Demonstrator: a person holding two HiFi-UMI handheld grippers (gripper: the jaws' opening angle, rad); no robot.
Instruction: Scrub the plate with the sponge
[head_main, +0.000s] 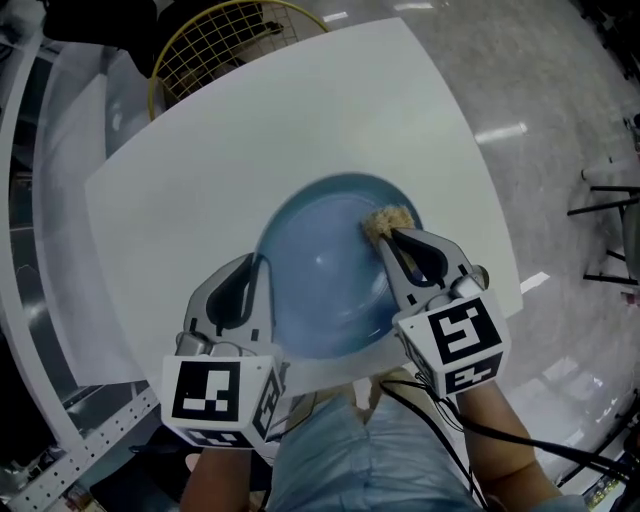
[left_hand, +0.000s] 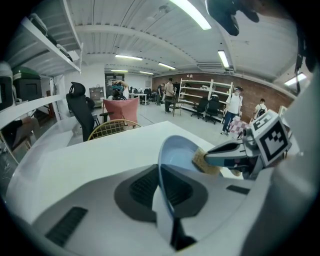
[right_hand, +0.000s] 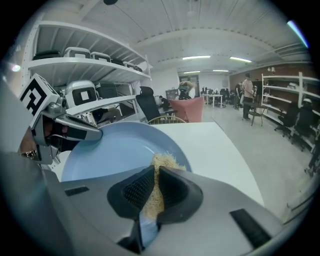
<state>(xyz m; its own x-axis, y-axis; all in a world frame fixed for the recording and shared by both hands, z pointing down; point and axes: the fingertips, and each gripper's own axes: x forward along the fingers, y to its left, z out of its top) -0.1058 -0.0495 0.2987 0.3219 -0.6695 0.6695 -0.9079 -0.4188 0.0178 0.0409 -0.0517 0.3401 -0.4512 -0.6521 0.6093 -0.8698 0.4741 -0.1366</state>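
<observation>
A light blue plate (head_main: 330, 270) is held tilted above the white table (head_main: 200, 170). My left gripper (head_main: 258, 268) is shut on the plate's left rim (left_hand: 162, 175), near its front. My right gripper (head_main: 385, 238) is shut on a tan, fibrous sponge (head_main: 388, 219), which presses on the plate's upper right inner face. In the right gripper view the sponge (right_hand: 159, 172) sticks out between the jaws onto the plate (right_hand: 115, 150). The left gripper view shows the sponge (left_hand: 202, 161) against the plate, held by the right gripper (left_hand: 206, 160).
A yellow wire chair (head_main: 225, 40) stands past the table's far left edge. The table's right edge (head_main: 495, 200) drops to a glossy floor. Metal shelving (head_main: 40, 300) runs along the left. Black chair legs (head_main: 605, 230) stand at the right.
</observation>
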